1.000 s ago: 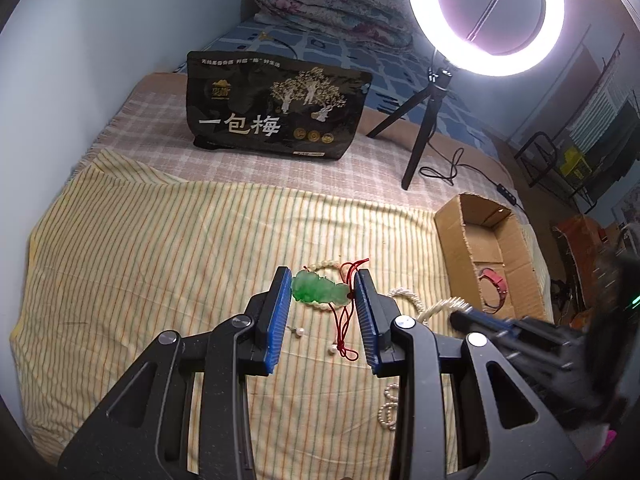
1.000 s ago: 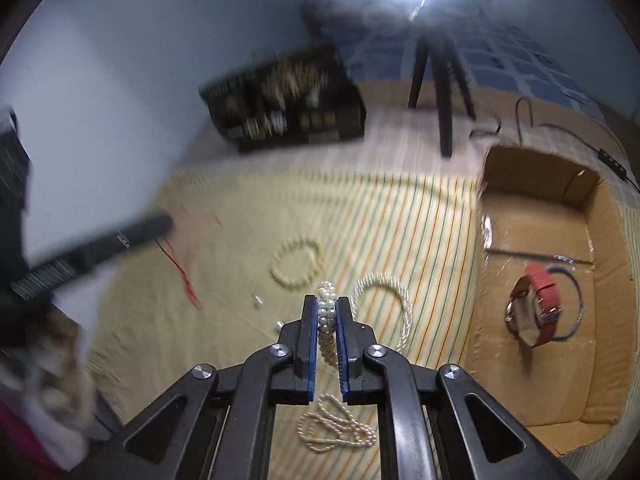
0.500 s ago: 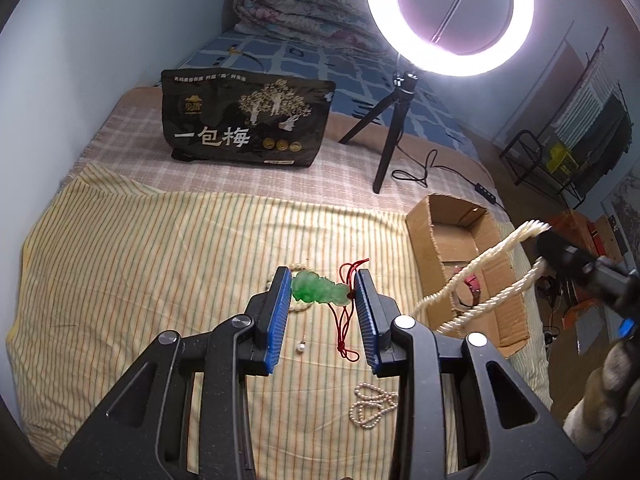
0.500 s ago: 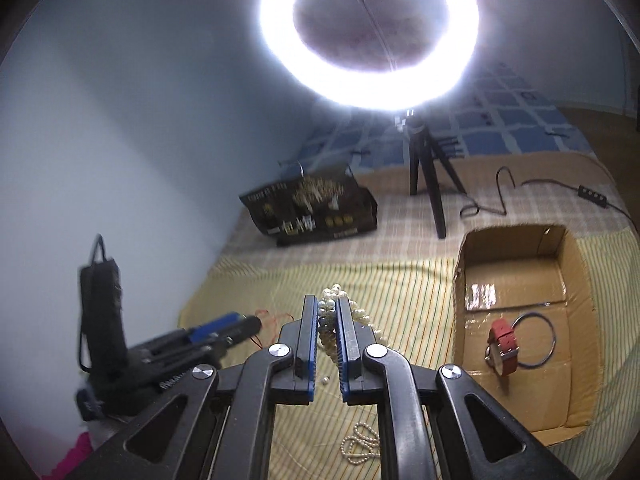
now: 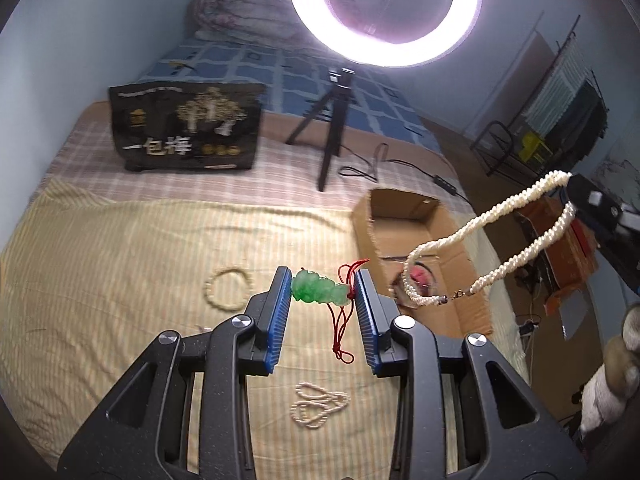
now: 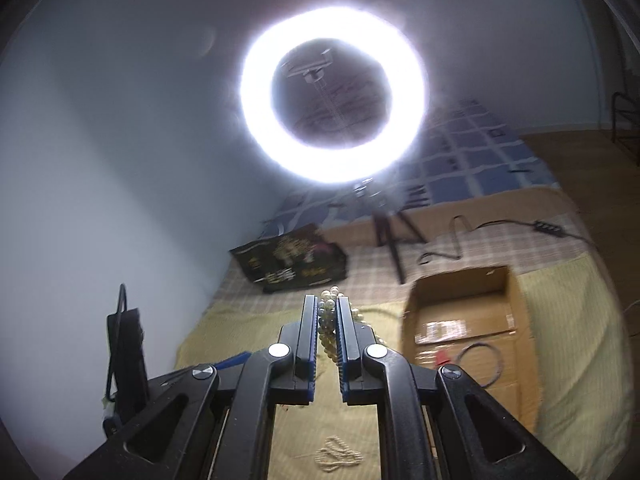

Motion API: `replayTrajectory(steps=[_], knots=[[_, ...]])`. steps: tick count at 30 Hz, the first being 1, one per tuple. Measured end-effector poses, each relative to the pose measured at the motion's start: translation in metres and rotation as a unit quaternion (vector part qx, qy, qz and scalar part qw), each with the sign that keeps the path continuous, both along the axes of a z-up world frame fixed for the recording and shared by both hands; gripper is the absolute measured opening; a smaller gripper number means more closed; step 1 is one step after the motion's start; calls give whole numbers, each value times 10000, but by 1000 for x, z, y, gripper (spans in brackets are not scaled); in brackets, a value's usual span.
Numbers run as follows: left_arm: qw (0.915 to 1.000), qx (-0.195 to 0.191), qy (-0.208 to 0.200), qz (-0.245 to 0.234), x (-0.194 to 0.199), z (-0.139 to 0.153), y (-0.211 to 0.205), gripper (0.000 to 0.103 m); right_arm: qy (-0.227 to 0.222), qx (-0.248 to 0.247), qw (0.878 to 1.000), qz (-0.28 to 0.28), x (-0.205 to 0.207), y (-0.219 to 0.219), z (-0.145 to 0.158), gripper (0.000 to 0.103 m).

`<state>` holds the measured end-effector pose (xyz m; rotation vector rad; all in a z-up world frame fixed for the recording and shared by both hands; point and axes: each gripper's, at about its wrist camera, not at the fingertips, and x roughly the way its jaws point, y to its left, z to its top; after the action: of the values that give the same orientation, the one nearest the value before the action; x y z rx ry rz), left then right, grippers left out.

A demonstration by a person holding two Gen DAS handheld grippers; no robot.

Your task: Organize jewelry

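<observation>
My left gripper point(image 5: 322, 292) is shut on a green jade pendant point(image 5: 318, 289), held above the striped cloth; its red cord point(image 5: 343, 322) dangles below. In the right wrist view my right gripper point(image 6: 328, 312) is shut on a twisted pearl necklace point(image 6: 328, 316). The same pearl necklace point(image 5: 492, 236) hangs in a long loop at the right of the left wrist view, over the open cardboard box point(image 5: 452, 248). A beaded bracelet point(image 5: 226, 290) and a small pearl strand point(image 5: 318, 404) lie on the cloth. The box point(image 6: 460, 292) holds a red-strapped watch point(image 6: 442, 357) and a thin blue ring point(image 6: 480, 362).
A ring light point(image 5: 384, 12) on a tripod point(image 5: 328, 136) stands at the back, its cable point(image 5: 400, 168) trailing behind the box. A black snack bag point(image 5: 186, 128) stands at the back left. The wall point(image 6: 100, 160) runs along the left of the bed.
Both grippers have risen. The right one lifted the pearl necklace off the cloth and carried it toward the box. The left one shifted right with the pendant; the bracelet now lies to its left.
</observation>
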<state>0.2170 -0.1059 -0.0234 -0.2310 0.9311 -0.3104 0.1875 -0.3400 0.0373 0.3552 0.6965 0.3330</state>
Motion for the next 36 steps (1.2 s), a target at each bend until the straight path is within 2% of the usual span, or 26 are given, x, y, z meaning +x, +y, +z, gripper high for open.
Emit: replayTrajectory(steps=[10,15,21,27,28,29,30,32,35,36], knots=[[9983,-25,113,-578,-5,-13,-66,32,218,-193,9978,-588,-6,-60,-17,6],[9968,-32,218,-762,-5,-25,-93,32,543,-318,9949,-783,-4,-85,-42,6],[9946,71,328,-980,-7,-42,-121,32,987,-463,9902,-871,3,-100,-78,6],[9941,175,373,-1000,-4,-54,-132,32,1137,-556,9882,-864,9,-100,-91,9],[9938,191,416,-1012,-3,-57,-133,32,1169,-568,9878,-862,11,-100,-93,14],[9934,194,468,-1029,-2,-59,-133,37,1187,-608,9868,-918,11,-100,-95,30],[9932,198,510,-1023,-1,-60,-132,46,1183,-630,9862,-967,11,-100,-95,37],[9938,209,502,-969,0,-61,-130,57,1209,-669,9848,-1057,12,-100,-96,56],[9941,248,485,-942,1,-61,-126,59,1206,-713,9832,-1169,12,-100,-96,75],[9941,265,483,-936,1,-61,-124,59,1191,-728,9828,-1205,12,-100,-95,77]])
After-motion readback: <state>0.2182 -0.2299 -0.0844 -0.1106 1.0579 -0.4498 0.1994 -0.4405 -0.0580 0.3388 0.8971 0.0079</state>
